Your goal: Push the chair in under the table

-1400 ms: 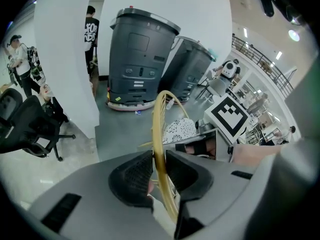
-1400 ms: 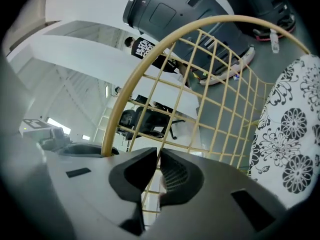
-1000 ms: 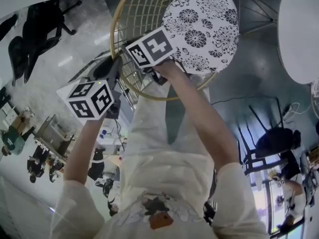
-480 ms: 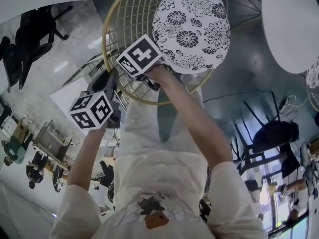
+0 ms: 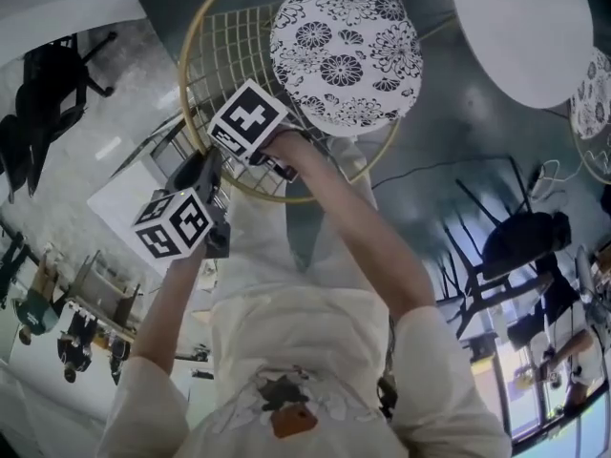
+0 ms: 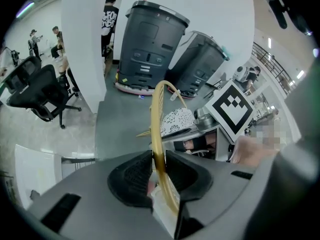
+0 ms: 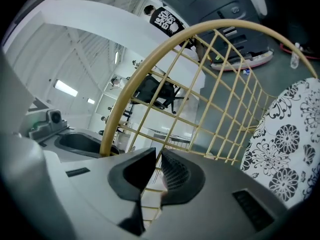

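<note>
Both claws are clamped on the back of the wire chair [image 5: 344, 55]. The left gripper [image 6: 159, 158] has its pads squeezed on the gold rim [image 6: 159, 114], and the right gripper [image 7: 156, 166] is pinched nearly closed on one of the thin wires of the back's grid, just beside that rim. The person stands behind the chair with both arms reaching forward over it. The flower-patterned seat [image 7: 285, 149] points towards the round white table [image 5: 520, 27], which is near, but there is bare floor between the two and no part of the seat is under the top yet. To my eye this is the pushing step, partly done. Next the two grips should hold firm and even while the chair slides towards the table, steered so the seat goes in beneath the top. An uneven shove would probably swing the back round or let the thin wire slip out of the right claw.
</note>
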A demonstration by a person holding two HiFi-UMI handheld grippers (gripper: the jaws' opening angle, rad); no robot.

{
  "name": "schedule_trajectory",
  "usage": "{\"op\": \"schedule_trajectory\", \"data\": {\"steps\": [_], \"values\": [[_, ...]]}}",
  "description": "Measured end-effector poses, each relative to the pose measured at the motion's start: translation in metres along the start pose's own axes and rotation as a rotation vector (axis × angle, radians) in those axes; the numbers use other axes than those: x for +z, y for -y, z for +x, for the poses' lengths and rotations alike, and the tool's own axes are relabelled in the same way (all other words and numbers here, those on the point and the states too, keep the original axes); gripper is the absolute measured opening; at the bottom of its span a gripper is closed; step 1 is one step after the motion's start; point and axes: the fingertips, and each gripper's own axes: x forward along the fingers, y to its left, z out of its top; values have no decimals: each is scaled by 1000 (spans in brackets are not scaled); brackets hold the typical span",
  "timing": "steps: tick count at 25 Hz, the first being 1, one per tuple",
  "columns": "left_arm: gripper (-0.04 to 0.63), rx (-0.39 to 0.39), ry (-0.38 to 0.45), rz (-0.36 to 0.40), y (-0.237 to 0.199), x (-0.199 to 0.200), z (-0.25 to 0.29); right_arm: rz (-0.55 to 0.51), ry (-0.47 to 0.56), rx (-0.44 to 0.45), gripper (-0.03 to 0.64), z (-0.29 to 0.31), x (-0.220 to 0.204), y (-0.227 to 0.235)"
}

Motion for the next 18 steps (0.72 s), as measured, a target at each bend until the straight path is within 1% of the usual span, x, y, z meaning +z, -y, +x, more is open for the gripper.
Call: {"op": "schedule_trajectory", "data": {"steps": [5,8,11,14,18], "values": [[86,-50,3,-5,12,14,24,70,54,-38,35,-9,6,30],[86,-78,24,-5,13,13,24,90,87,-59,34,-10,6,31],[86,-96,35,3,24,19,30,117,117,-65,32,-21,7,40],[87,-90,29,14,31,24,38,136,131,-51,31,-28,9,49],[87,-76,27,10,31,18,39,116,125,-61,31,-27,4,49]]}}
